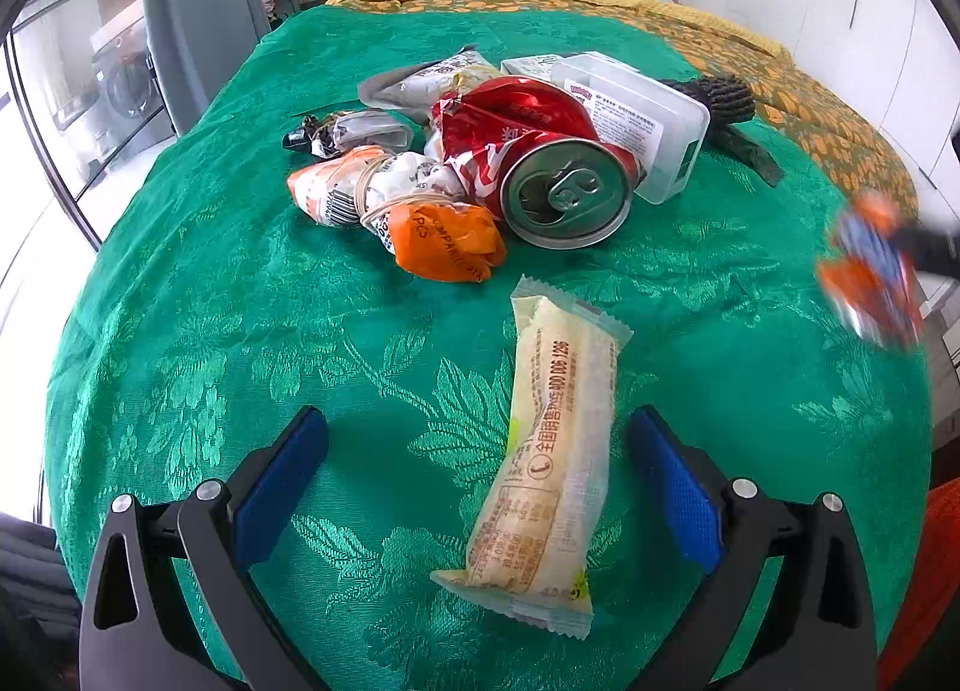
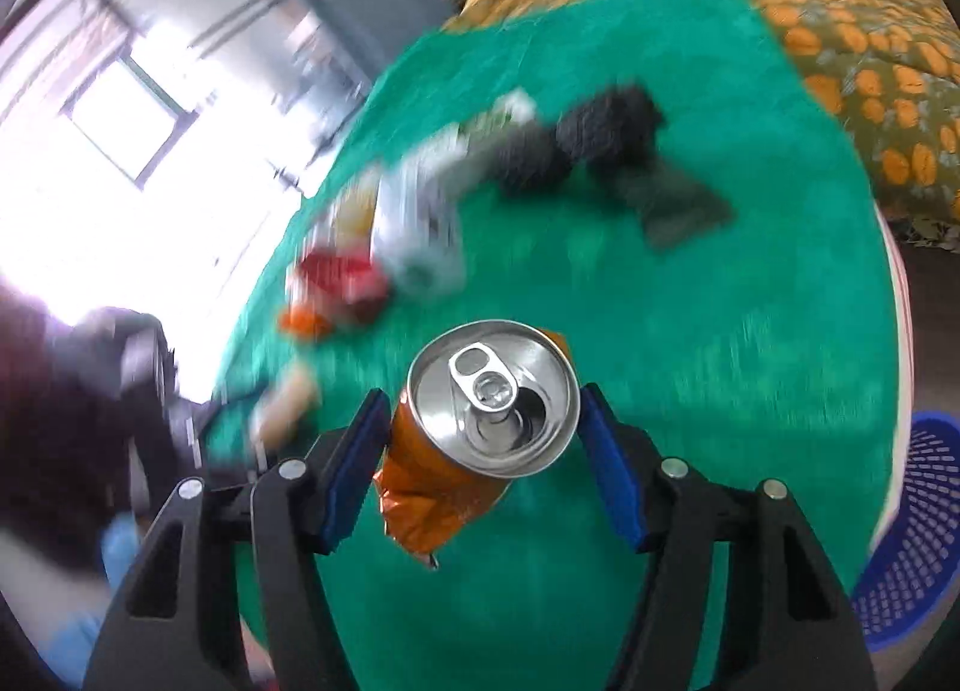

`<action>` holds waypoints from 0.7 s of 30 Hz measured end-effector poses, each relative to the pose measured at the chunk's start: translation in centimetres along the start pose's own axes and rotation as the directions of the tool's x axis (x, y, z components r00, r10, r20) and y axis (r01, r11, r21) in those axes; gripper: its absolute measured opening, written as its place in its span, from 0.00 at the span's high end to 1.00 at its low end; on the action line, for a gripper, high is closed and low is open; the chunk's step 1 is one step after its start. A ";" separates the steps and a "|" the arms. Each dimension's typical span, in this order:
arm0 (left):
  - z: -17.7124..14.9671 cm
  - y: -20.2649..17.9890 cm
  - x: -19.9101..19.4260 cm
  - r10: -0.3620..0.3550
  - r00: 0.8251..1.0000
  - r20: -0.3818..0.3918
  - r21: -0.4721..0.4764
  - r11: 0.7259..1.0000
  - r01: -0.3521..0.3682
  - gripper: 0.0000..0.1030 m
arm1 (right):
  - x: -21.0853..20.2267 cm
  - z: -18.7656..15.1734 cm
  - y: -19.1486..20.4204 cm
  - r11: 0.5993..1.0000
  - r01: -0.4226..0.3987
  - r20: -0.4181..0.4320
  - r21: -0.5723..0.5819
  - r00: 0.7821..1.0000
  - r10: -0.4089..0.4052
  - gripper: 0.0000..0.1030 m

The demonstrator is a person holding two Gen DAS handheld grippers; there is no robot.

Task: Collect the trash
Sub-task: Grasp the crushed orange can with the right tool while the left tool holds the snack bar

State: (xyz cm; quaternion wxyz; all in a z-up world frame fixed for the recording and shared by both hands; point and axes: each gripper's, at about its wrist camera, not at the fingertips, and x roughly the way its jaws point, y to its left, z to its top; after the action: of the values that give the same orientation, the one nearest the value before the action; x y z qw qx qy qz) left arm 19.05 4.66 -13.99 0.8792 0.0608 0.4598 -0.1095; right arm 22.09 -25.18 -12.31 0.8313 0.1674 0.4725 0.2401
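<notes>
On the bed, a green damask cloth with a woven leaf pattern carries the trash. Left tool: blue ribbed pads spread wide, gripping nothing — a long cream snack wrapper, crimped at both ends, lies flat on the cloth between and beyond the fingers, nearer the right pad, apart from both.

Farther out sits a tight heap: a red can, dented, on its side with its silver top facing the camera; crumpled orange and white wrappers bound with a rubber band, touching the can; a clear rectangular plastic box with a printed label behind it; a grey foil pouch; a small black-and-silver wrapper at the left. A dark knitted item lies beyond the box.

Right tool: pads closed on an orange can — crushed, foil-like creases in its body, round silver top with pull tab intact and facing the camera. It is held clear above the cloth. The background in the right wrist view is motion-blurred. A blue perforated plastic basket stands at the lower right, off the bed's edge.
</notes>
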 end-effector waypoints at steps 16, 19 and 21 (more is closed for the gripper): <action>0.0 0.0 0.0 0.001 1.000 0.000 0.000 1.000 -0.001 0.05 | -4.1 -3.6 -1.5 0.960 0.262 0.118 -0.101 0.961 -0.250 0.19; 0.0 0.0 0.0 0.001 1.000 0.000 0.000 1.000 -0.001 0.05 | -4.2 -4.4 1.2 0.929 0.303 0.158 -0.211 0.949 -0.273 0.14; 0.0 0.0 0.0 0.001 1.000 0.000 -0.001 1.000 -0.001 0.05 | -3.7 -5.1 3.3 0.896 0.333 0.184 -0.295 0.940 -0.289 0.08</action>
State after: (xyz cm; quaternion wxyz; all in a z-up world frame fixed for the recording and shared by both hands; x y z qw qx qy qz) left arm 19.02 4.66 -14.01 0.8793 0.0608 0.4596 -0.1090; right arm 15.29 -24.27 -10.53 0.9051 -0.0321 0.3903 0.1659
